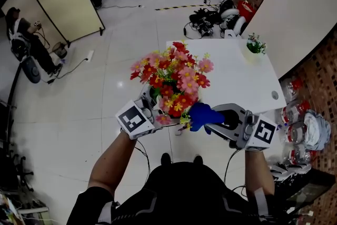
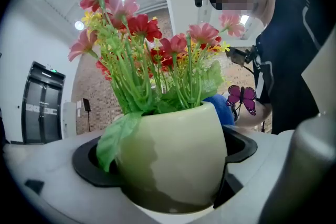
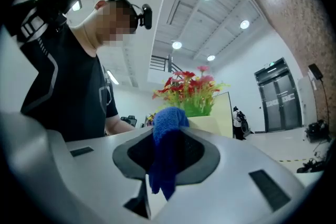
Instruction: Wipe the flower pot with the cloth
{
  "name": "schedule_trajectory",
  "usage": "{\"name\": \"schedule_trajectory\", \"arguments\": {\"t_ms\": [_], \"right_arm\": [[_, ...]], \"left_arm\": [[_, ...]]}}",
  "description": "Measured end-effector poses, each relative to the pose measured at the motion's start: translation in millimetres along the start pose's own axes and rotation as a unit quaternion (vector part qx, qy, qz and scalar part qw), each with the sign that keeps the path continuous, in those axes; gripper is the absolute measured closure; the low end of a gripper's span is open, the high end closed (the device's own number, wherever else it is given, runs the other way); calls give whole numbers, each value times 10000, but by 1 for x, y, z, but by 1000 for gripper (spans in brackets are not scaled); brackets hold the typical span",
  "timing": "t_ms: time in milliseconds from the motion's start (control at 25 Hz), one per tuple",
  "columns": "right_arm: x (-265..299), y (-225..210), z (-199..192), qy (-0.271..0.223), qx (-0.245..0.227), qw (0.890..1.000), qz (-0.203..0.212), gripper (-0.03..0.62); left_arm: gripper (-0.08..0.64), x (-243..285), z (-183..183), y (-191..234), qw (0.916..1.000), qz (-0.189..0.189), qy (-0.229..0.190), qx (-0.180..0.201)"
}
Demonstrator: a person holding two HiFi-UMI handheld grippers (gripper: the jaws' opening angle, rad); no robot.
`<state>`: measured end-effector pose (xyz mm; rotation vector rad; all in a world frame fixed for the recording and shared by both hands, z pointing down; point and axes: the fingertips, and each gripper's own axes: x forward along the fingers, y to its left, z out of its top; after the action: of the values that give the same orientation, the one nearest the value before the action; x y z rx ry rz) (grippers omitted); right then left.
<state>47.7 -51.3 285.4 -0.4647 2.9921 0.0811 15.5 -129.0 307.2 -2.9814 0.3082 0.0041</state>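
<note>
1. Left gripper (image 1: 149, 104): we recorded its jaws spread wide and closed round the flower pot (image 2: 173, 160), one jaw on each side of the body. The pot stood upright between them.
2. Flower pot: cream, glazed and rounded, it filled the gap between the left jaws. In the head view it was held in the air in front of the person, over the near edge of the white table (image 1: 237, 81), and was mostly hidden there under its own blooms.
3. Flowers (image 1: 174, 79): we noted red and pink artificial blooms on green stems rising from the pot. One green leaf (image 2: 113, 139) drooped over the rim. A purple butterfly ornament (image 2: 241, 98) stood on a stem at the far side.
4. Right gripper (image 1: 216, 119): its jaws were pinched on the blue cloth (image 3: 165, 149), nearly together, with the fabric bunched above them and hanging below.
5. Cloth: it sat just beside the pot's upper edge, on the side facing the right gripper. We could not tell whether it touched.
6. Surroundings: a small potted plant (image 1: 256, 45) stood at the table's far corner. Water bottles (image 1: 295, 108) lay right of the table, a folding partition (image 1: 58, 2) stood far left, and a seated person (image 1: 23, 34) was beside it.
</note>
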Motion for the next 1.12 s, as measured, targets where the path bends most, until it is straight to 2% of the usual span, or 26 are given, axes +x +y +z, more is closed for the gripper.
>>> {"name": "schedule_trajectory", "arguments": {"t_ms": [120, 200, 600, 960, 1120], "right_arm": [[-22, -24, 6, -379, 311, 9979, -427, 522], [-29, -39, -5, -408, 280, 9966, -657, 522], [-39, -62, -50, -154, 468, 9861, -1585, 522], [-60, -78, -93, 168, 850, 9729, -2145, 522], [-72, -83, -121, 350, 954, 9690, -2252, 522]], "left_arm": [[-18, 1, -13, 2, 10000, 20, 92, -11], [-17, -4, -30, 9, 9998, -2, 195, 44], [-17, -12, -114, 25, 9981, 15, 511, -330], [-17, 7, -217, 37, 9948, -68, 853, -548], [-17, 21, -264, 30, 9930, -251, 1036, -512]]}}
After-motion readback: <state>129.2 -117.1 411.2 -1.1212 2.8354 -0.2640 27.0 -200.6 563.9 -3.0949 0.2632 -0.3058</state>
